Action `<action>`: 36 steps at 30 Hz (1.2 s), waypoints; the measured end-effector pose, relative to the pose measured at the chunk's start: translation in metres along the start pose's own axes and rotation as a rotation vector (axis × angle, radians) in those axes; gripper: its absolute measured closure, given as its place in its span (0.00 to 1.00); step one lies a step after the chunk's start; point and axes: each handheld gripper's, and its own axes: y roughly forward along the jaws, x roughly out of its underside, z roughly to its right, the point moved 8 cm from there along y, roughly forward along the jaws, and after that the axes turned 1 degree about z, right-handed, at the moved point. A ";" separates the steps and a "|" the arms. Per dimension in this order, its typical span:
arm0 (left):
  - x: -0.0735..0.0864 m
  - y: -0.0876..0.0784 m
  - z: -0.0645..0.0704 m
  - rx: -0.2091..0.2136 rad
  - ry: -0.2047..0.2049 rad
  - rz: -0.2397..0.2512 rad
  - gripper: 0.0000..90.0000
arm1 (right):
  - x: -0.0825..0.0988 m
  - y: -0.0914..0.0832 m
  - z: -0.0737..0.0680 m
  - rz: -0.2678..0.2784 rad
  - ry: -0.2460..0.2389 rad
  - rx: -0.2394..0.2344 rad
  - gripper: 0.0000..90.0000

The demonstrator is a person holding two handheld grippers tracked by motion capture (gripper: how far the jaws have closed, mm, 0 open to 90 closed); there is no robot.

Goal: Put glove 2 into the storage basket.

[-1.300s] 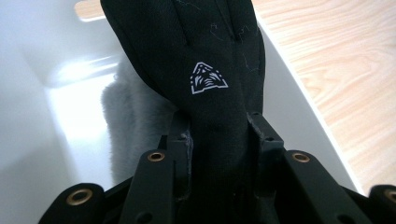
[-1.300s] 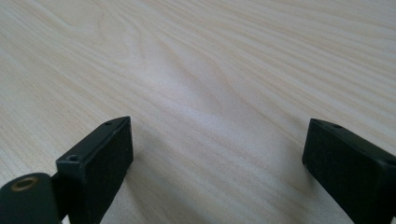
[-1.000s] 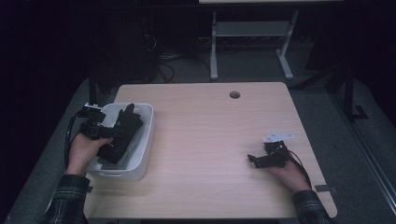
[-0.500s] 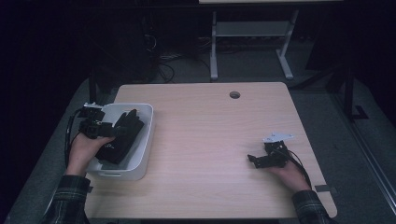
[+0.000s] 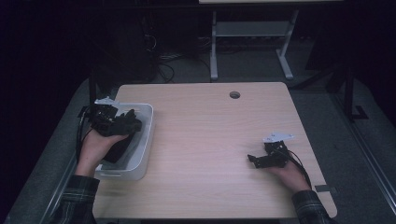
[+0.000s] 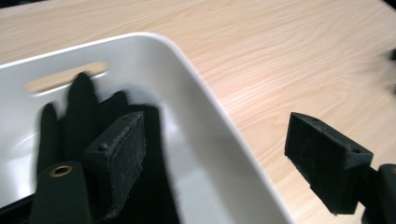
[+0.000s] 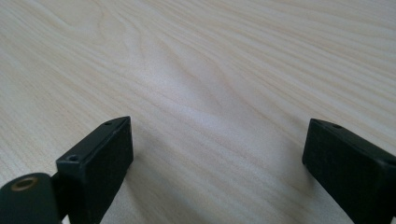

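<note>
Over the white bin's rim, the left hand-held gripper gapes apart above a black glove.

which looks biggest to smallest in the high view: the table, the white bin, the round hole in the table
1. table
2. white bin, at the table's left edge
3. round hole, near the far edge; clearly the smallest
</note>
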 end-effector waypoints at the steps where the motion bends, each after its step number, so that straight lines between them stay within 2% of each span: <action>1: -0.001 0.002 0.004 0.008 0.003 0.004 0.22 | 0.000 0.000 0.000 0.000 0.000 0.000 0.09; 7: -0.004 0.016 0.032 0.076 0.030 0.025 0.22 | 0.000 0.000 0.000 0.000 0.001 0.000 0.09; 19: -0.001 0.042 0.077 0.154 0.093 0.024 0.22 | 0.000 0.000 0.000 0.000 0.001 0.000 0.09; 25: 0.006 0.060 0.104 0.194 0.141 0.005 0.22 | 0.000 0.000 0.000 0.000 0.001 0.000 0.09; 28: 0.010 0.069 0.116 0.210 0.151 0.007 0.22 | 0.000 0.000 0.000 0.000 0.001 0.000 0.09; 36: 0.031 0.095 0.144 0.260 0.216 -0.034 0.22 | 0.000 0.000 0.000 0.000 0.000 0.000 0.09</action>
